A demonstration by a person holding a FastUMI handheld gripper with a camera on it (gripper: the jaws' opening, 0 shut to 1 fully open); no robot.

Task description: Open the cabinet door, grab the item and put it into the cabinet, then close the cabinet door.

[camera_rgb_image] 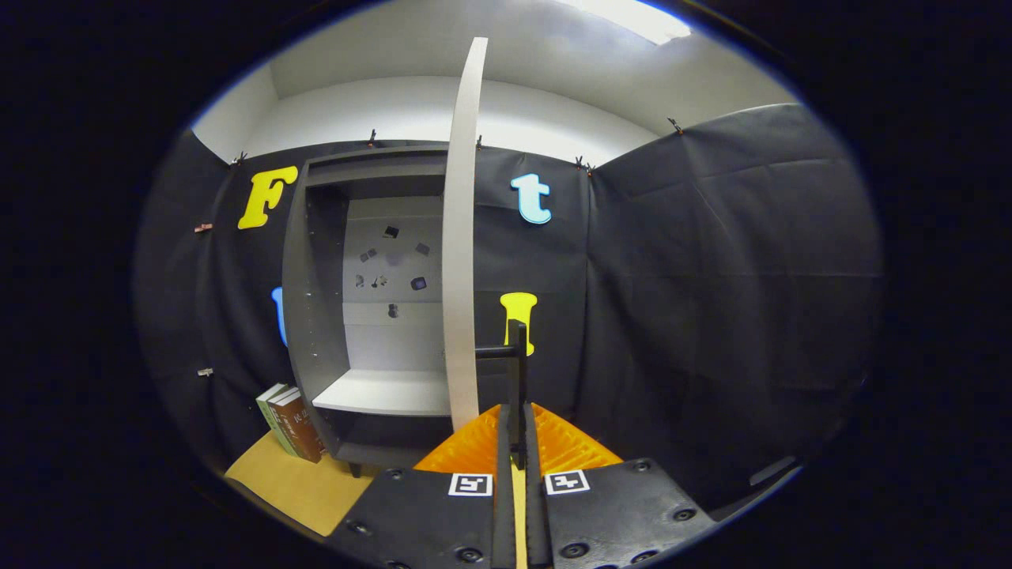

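Note:
A grey cabinet point(316, 316) stands against the booth wall, and its inside with a white shelf point(387, 393) is in plain sight. Its white door point(461, 261) is swung open towards me and shows edge-on, just left of my fingers. A black handle point(517, 356) juts from the door's edge and runs down between the fingers. My gripper point(518, 423) is shut on this handle, with both fingers pressed against it. Two books point(288, 423) stand leaning against the cabinet's left side, well left of the fingers.
The cabinet and books rest on a yellow-brown tabletop point(292, 482). Black cloth walls point(711, 300) close the booth behind and to the right. The cabinet's back panel point(391, 269) has several small dark holes.

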